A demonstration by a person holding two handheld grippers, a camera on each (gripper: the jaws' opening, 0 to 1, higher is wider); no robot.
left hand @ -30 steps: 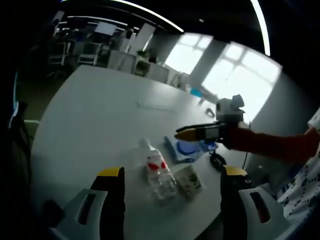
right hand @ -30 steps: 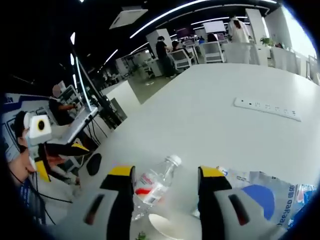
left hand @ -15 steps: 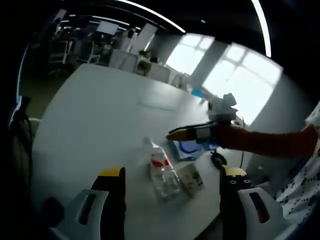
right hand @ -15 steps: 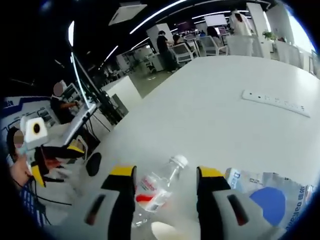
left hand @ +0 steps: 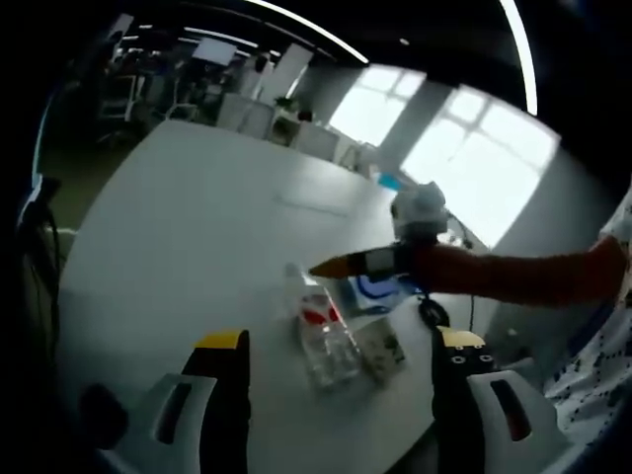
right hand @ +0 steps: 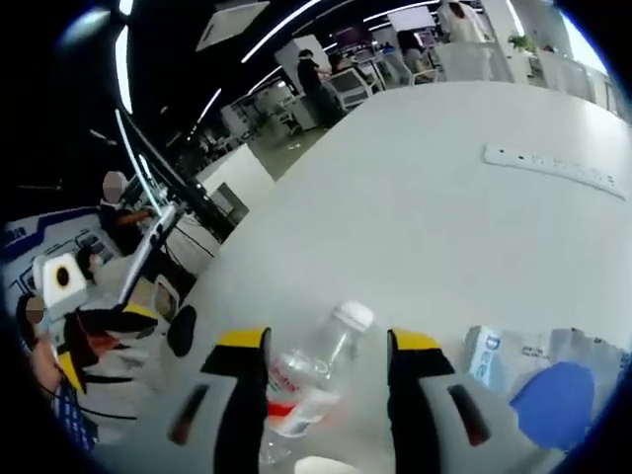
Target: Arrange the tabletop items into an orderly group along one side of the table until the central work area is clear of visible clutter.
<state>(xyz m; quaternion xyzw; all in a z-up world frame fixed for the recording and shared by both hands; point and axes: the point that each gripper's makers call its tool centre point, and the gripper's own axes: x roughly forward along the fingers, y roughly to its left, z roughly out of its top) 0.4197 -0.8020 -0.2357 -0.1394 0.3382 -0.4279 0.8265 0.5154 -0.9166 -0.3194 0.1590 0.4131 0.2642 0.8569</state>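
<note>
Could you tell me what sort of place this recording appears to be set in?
Probably an open-plan office: a long white table with a built-in power strip, desks and office chairs behind, where people stand, and strip ceiling lights overhead.

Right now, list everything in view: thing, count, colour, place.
table: one, white, under everything.
bottle: one, clear with red label and white cap, lying on the table between the right gripper's jaws in the right gripper view.
packet: one, pale with dark print, beside the bottle.
bag: one, white and blue, right of the bottle in the right gripper view.
power strip: one, white, set in the table farther off.
left gripper: yellow-tipped jaws, open, above the table's near edge.
right gripper: yellow-tipped jaws, open, either side of the bottle.
sleeve: one, red, behind the right gripper.
</note>
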